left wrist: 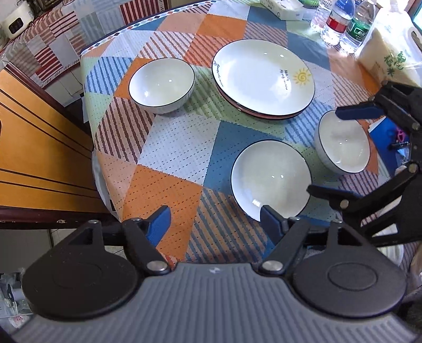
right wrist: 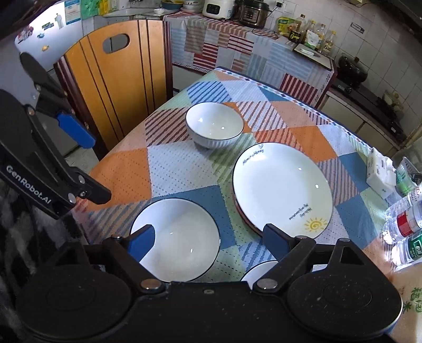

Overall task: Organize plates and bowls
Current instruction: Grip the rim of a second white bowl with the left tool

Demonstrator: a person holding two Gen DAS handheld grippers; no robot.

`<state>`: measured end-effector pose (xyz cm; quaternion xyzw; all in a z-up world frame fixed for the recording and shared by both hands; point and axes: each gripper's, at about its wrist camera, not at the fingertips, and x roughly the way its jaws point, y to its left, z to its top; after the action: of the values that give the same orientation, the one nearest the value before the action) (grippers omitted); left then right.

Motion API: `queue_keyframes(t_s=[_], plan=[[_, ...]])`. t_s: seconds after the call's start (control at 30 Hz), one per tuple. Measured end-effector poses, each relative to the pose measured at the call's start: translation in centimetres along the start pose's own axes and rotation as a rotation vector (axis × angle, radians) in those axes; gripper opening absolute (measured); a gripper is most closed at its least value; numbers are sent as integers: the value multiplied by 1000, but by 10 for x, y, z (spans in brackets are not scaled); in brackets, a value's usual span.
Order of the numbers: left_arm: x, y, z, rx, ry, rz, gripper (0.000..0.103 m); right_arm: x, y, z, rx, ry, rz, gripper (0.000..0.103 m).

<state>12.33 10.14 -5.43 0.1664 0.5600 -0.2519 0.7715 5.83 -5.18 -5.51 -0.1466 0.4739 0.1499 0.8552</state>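
My left gripper points steeply down, jaws spread wide with nothing between the blue pads. My right gripper sits the same way, open and empty, showing at three o'clock in the left view.

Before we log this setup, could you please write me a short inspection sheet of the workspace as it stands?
Surface: table under a patchwork tablecloth.
Job's things: sun plate lies on top of a red-rimmed plate; small plate lies alone nearer the camera; far bowl and near bowl stand upright, apart.
Clutter: three water bottles, a white box and a rice bag at the table's edge.
Grippers: left hand-held gripper open and empty; right hand-held gripper open and empty, above the small plate.
Cables: a cord to the pressure cooker.
Surroundings: wooden chair, covered counter, oil bottles.
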Motion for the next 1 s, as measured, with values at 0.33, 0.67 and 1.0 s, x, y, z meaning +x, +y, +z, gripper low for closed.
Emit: queue_keyframes(t_s=[0.33,0.67,1.0], plan=[[39,1,15,-15,56,-29,81,34,10,-18,1,53,64,91],[86,-11,24,5,98,-36,81,60,-2,-38,71,54,79,91],[109,-19,26,31,115,-22,58,73,-10,-45,81,18,76,76]])
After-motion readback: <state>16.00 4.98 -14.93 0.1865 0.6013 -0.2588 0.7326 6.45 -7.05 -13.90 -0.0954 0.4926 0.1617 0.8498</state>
